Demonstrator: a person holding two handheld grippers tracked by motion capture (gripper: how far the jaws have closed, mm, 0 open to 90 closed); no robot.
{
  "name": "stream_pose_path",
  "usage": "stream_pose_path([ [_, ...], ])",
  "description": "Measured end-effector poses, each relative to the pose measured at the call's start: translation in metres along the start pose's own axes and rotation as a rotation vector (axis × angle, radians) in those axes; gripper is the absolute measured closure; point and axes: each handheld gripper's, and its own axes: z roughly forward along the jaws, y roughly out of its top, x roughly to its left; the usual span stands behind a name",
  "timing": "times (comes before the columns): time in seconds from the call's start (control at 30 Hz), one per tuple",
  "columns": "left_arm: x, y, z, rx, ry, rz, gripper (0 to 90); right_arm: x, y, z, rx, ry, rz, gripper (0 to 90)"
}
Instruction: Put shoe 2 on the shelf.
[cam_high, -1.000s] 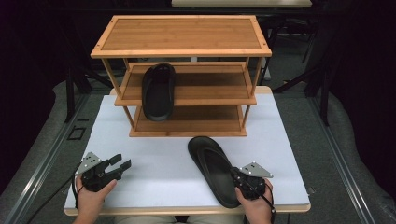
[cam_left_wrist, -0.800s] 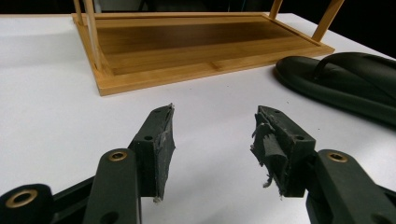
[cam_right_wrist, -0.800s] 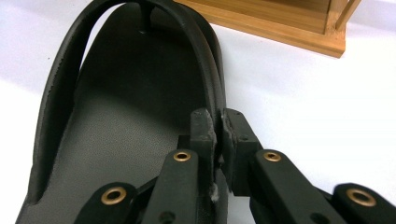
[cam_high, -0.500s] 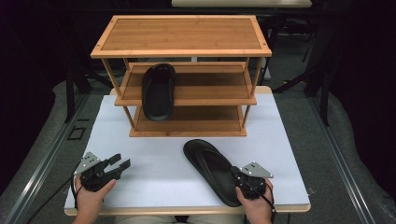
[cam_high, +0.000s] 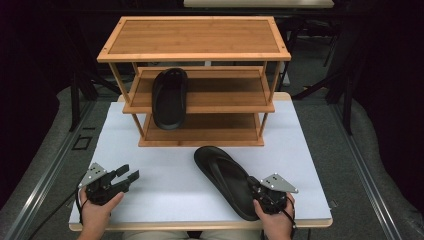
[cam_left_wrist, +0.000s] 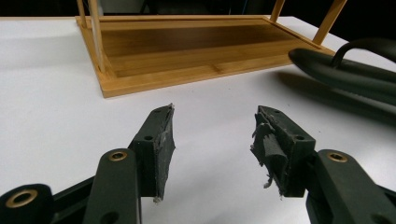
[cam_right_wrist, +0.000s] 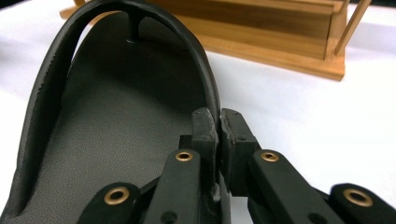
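A black flip-flop (cam_high: 225, 180) lies on the white table (cam_high: 165, 200) in front of the wooden shoe rack (cam_high: 200, 40), toe pointing toward the rack and slightly left. My right gripper (cam_high: 252, 187) is shut on its strap at the right side near the heel; the right gripper view shows the jaws (cam_right_wrist: 218, 116) pinched on the strap over the sole (cam_right_wrist: 116, 130). A second black flip-flop (cam_high: 169, 97) rests on the rack's middle shelf, at its left. My left gripper (cam_high: 131, 172) stands open near the front left of the table, its jaws (cam_left_wrist: 212, 135) holding nothing.
The rack has three shelves; its bottom shelf (cam_left_wrist: 187, 51) is bare and sits close ahead of the left gripper. The held flip-flop (cam_left_wrist: 355, 74) shows at the right of the left gripper view. Dark floor and metal frames surround the table.
The flip-flop in my right gripper has swung its toe a little to the left. The left gripper has stayed where it was, still open.
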Motion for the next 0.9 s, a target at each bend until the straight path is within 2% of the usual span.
stream_pose_path([
  [0.13,0.000,0.000,0.000,0.001,-0.002,0.002,47.0,0.000,0.003,-0.006,-0.015,-0.013,0.000,84.9],
  [0.23,0.000,0.000,0.001,0.004,0.000,0.002,47.0,0.000,0.004,-0.006,-0.054,0.005,0.009,84.9],
  [0.27,0.000,0.000,0.001,0.003,0.000,0.002,47.0,0.000,0.005,-0.008,-0.040,-0.001,0.003,84.9],
  [0.33,0.000,0.000,0.001,0.000,-0.002,0.001,47.0,0.000,0.007,-0.011,-0.053,0.000,0.004,84.9],
  [0.43,0.000,0.000,0.001,0.001,-0.001,-0.001,47.0,0.000,0.010,-0.017,-0.085,-0.008,0.003,84.9],
  [0.47,0.000,-0.001,0.001,0.001,-0.001,-0.002,47.0,0.000,0.010,-0.018,-0.108,0.003,0.007,84.9],
  [0.5,0.000,-0.001,0.001,-0.001,-0.001,-0.003,47.0,0.001,0.011,-0.021,-0.108,-0.008,0.005,85.0],
  [0.57,0.000,-0.001,0.001,-0.001,0.000,-0.004,47.0,0.002,0.013,-0.025,-0.151,-0.003,0.007,85.0],
  [0.73,0.000,-0.001,0.001,0.002,0.001,-0.003,47.0,0.003,0.018,-0.038,-0.191,-0.014,0.005,85.0],
  [0.83,0.000,-0.001,0.001,0.003,-0.001,-0.005,47.0,0.001,0.020,-0.042,-0.236,-0.007,0.016,85.0],
  [0.9,0.000,-0.001,0.002,-0.001,-0.003,-0.007,47.0,0.000,0.022,-0.046,-0.226,-0.014,0.022,85.0],
])
